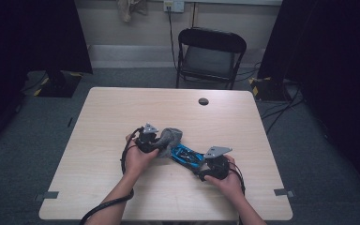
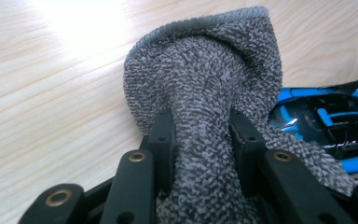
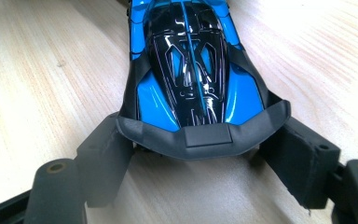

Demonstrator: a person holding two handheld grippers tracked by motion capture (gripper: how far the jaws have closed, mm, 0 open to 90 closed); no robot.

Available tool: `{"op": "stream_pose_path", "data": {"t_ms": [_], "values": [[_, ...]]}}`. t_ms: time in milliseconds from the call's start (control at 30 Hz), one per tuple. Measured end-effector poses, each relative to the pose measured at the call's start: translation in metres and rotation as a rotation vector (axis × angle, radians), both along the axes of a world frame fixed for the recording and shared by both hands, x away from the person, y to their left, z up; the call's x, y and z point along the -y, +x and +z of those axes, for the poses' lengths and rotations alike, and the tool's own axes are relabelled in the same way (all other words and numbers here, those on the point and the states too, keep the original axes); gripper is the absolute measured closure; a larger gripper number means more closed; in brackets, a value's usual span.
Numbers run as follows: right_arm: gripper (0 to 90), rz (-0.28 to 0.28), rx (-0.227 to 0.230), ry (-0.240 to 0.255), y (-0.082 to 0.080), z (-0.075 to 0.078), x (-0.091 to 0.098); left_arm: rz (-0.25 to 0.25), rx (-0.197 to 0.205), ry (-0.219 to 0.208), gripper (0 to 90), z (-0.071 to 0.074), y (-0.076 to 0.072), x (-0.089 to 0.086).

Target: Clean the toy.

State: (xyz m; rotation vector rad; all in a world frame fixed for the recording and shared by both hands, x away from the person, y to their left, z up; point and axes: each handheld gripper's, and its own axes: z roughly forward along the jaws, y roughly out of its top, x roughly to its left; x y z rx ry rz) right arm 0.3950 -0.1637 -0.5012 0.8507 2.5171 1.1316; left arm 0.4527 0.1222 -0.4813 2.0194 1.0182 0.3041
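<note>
A grey terry cloth (image 1: 172,136) is bunched up near the middle of the wooden table (image 1: 136,105), and my left gripper (image 1: 158,142) is shut on it. In the left gripper view the cloth (image 2: 205,60) rises in a twisted fold between the jaws of that gripper (image 2: 201,128), touching the tabletop ahead. A blue and black toy car (image 1: 186,155) lies just right of the cloth; its side (image 2: 326,121) is partly under the cloth's edge. My right gripper (image 3: 200,137) is shut on the car's (image 3: 186,60) rear end, one jaw on each side of the black rear wing.
A black folding chair (image 1: 211,54) stands beyond the table's far edge. A dark round cable hole (image 1: 203,101) sits in the tabletop near the far side. Black curtains hang at both sides, and cables trail on the floor at the right.
</note>
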Motion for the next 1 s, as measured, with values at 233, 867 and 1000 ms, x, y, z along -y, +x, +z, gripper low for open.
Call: {"op": "stream_pose_path", "data": {"t_ms": [233,867,1000], "values": [[25.6,0.0,0.0,0.0,0.0,0.0,0.0,-0.086,0.036,-0.055,67.1,0.02,-0.015,0.02],[25.6,0.001,0.001,-0.001,0.0,0.0,0.0,-0.216,0.034,-0.071,66.6,0.015,-0.032,0.062],[25.6,0.001,0.0,-0.001,0.0,0.0,0.0,-0.177,0.037,-0.048,66.5,0.013,-0.026,0.05]]}}
